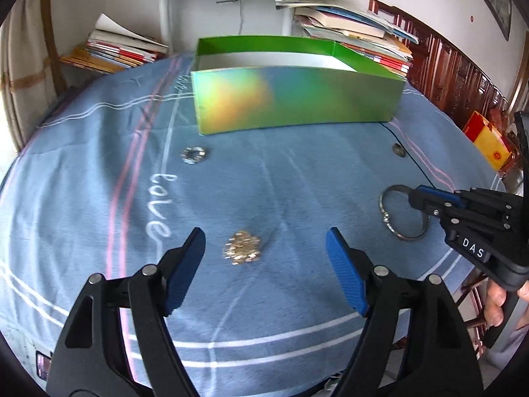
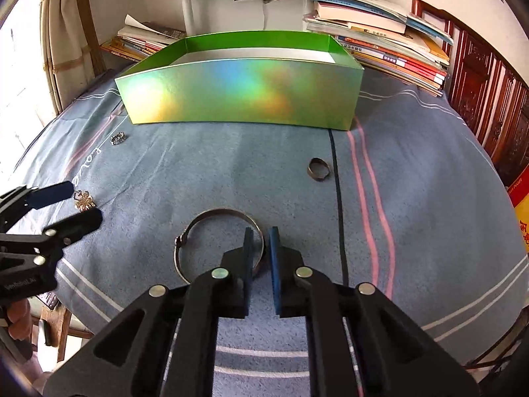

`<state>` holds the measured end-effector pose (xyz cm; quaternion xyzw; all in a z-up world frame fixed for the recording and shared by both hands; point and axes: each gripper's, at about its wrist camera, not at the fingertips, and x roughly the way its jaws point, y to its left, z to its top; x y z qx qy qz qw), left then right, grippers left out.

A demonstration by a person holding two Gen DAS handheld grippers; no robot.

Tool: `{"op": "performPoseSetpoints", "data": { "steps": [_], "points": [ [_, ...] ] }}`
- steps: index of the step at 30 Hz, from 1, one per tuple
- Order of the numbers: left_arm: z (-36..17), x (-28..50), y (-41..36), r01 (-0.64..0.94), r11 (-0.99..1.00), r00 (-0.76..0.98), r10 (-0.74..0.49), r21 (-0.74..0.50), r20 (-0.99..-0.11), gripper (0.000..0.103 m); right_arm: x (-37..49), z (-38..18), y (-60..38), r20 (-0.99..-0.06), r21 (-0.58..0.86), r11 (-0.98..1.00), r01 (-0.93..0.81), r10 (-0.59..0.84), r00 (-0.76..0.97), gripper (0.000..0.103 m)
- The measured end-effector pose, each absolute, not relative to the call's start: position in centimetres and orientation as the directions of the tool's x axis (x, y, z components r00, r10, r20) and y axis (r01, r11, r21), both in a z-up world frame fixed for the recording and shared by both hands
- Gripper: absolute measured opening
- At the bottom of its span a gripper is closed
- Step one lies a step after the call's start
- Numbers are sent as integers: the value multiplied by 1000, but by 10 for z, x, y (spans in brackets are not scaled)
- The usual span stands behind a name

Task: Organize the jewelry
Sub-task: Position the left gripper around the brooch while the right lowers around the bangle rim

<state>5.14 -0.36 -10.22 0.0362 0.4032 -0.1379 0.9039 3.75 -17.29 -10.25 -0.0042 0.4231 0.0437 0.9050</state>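
Note:
A gold brooch [image 1: 243,248] lies on the blue cloth between the open fingers of my left gripper [image 1: 264,248]; it also shows in the right wrist view [image 2: 84,200]. My right gripper [image 2: 260,241] has its jaws nearly closed around the rim of a silver bangle [image 2: 198,228], which lies on the cloth; the bangle shows in the left wrist view [image 1: 390,213] with the right gripper [image 1: 417,200] on it. A sparkly silver ring [image 1: 194,154] [image 2: 118,139] lies near the green holographic box [image 1: 291,99] [image 2: 241,96]. A dark band ring [image 2: 318,168] [image 1: 397,149] lies further right.
The open-topped box stands at the back of the table. Stacks of books [image 2: 380,43] [image 1: 119,49] lie behind it on both sides. A white lamp stand [image 2: 191,0] rises behind the box. A red and yellow packet [image 1: 489,142] sits at the right table edge.

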Motion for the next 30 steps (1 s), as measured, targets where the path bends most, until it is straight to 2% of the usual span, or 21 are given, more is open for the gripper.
{"op": "performPoseSetpoints", "data": {
  "steps": [3, 7, 13, 30],
  "points": [
    [-101, 52, 3, 250, 967, 642, -198, -42, -741, 76, 37, -103, -170, -764, 26, 996, -85, 75, 641, 22],
    [-106, 53, 1, 184, 983, 655, -104, 24, -749, 76, 37, -103, -165, -758, 8, 996, -91, 65, 649, 33],
    [-113, 54, -5, 126, 991, 657, -48, 47, -752, 70, 37, -103, -165, -754, 7, 997, -79, 57, 655, 34],
    [-116, 53, -6, 117, 993, 667, -63, 21, -742, 73, 35, -104, -163, -742, -5, 998, -63, 38, 669, 34]
  ]
}}
